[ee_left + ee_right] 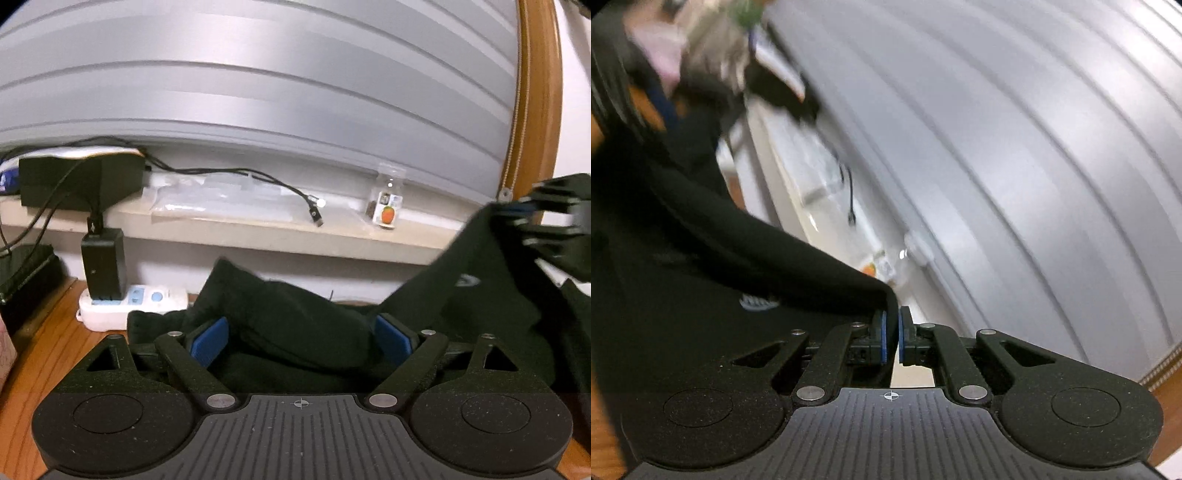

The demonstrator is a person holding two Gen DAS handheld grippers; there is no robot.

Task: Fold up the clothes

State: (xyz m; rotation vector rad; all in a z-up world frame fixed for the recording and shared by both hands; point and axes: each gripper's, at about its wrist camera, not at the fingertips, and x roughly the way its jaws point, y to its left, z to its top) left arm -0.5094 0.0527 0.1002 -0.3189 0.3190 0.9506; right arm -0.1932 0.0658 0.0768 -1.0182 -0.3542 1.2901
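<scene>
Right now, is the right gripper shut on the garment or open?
Shut on it. The right gripper has its blue pads pinched on an edge of the black garment, which stretches up from the pile.

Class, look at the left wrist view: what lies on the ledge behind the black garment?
On the ledge behind the black garment: a clear plastic bag, a black cable, a small jar and a black box. Its right end is hidden by raised cloth.
</scene>
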